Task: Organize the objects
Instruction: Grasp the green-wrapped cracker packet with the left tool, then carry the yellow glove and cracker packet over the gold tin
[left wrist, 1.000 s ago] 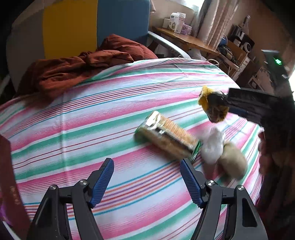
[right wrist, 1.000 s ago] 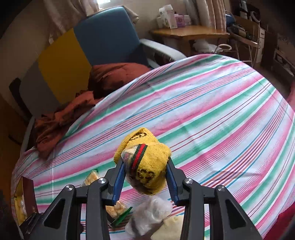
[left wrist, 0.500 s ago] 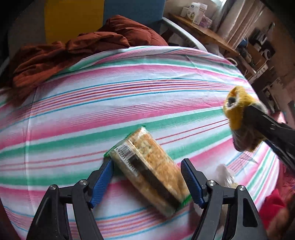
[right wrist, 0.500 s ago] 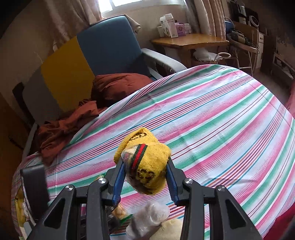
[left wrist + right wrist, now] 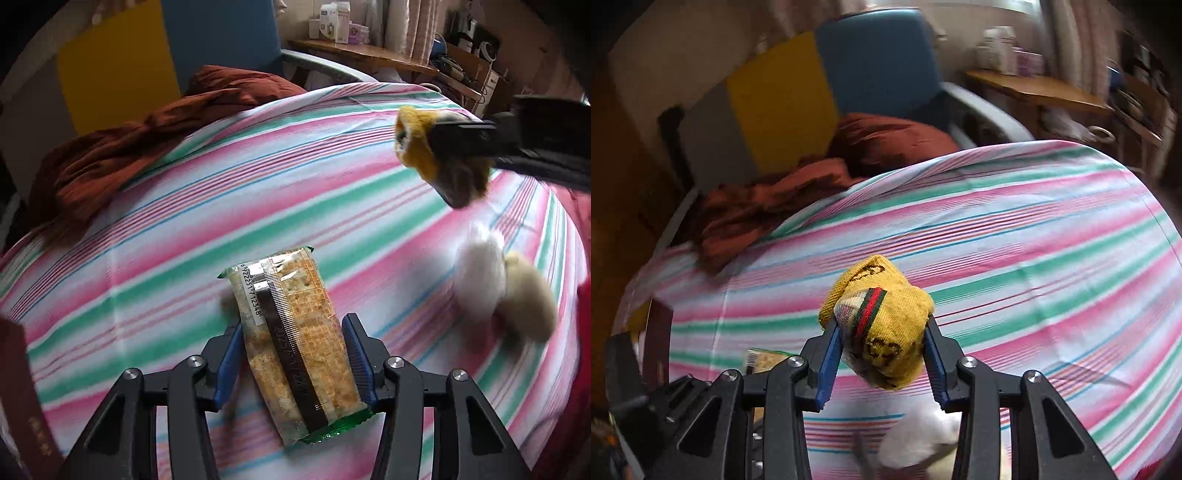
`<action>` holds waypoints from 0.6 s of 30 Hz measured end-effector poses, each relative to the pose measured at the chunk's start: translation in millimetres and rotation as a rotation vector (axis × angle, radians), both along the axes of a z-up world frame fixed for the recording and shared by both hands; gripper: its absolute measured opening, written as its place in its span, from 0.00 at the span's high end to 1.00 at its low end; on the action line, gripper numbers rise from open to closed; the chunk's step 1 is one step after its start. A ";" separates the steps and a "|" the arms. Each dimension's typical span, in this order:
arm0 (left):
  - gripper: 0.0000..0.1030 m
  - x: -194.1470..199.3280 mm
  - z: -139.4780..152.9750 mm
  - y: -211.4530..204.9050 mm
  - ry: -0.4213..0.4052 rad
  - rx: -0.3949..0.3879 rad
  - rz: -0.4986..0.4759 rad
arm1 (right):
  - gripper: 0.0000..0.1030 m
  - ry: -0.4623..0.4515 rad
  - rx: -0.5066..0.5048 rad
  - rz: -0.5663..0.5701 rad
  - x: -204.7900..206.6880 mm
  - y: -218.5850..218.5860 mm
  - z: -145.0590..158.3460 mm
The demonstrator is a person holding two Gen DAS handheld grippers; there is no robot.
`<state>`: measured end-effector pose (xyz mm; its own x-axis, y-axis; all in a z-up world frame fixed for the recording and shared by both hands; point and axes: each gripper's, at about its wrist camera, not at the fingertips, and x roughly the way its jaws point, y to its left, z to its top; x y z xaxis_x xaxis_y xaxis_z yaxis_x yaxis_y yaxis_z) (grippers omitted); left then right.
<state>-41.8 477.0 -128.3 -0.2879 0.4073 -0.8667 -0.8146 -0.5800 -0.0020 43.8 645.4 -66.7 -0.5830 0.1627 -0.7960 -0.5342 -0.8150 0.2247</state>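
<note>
A clear cracker packet (image 5: 291,336) with a green end lies lengthwise between the blue pads of my left gripper (image 5: 293,354), which has shut on it low over the striped cloth (image 5: 207,236). My right gripper (image 5: 881,350) is shut on a rolled yellow sock (image 5: 882,325) with a red and green band, held above the cloth; it also shows in the left wrist view (image 5: 428,155) at the upper right. A corner of the packet shows in the right wrist view (image 5: 764,358) at the lower left.
A white bundle (image 5: 478,277) and a beige bundle (image 5: 528,299) lie at the right of the cloth. A rust-red blanket (image 5: 110,155) lies on the yellow and blue chair (image 5: 827,85) behind. A dark red box (image 5: 22,398) stands at the left edge. A wooden desk (image 5: 354,55) stands far back.
My left gripper has moved onto the cracker packet and closed its pads against it. My right gripper keeps hold of the sock and has swung a little over the cloth.
</note>
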 end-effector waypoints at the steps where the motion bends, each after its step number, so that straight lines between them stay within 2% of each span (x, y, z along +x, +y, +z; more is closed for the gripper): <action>1: 0.49 1.4 0.2 -11.1 0.001 0.006 0.012 | 0.60 -0.005 0.006 0.026 -3.3 -5.0 -0.9; 4: 0.49 4.4 2.1 -38.4 0.007 0.016 0.044 | 0.60 -0.016 0.023 0.121 -13.8 -25.1 -3.9; 9: 0.50 11.5 5.9 -75.8 0.028 0.026 0.090 | 0.60 -0.061 0.051 0.219 -25.7 -49.3 -12.4; 10: 0.53 12.2 6.9 -81.0 0.029 0.028 0.099 | 0.60 -0.070 0.054 0.230 -27.4 -52.4 -14.2; 18: 0.53 15.4 29.9 -118.5 0.054 0.078 0.137 | 0.60 -0.145 0.072 0.264 -34.6 -64.3 -29.1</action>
<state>-26.5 358.4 -98.4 -0.3910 0.4266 -0.8156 -0.7278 -0.6857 -0.0098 9.2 581.1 -95.7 -0.4938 0.0793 -0.8659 -0.3240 -0.9409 0.0987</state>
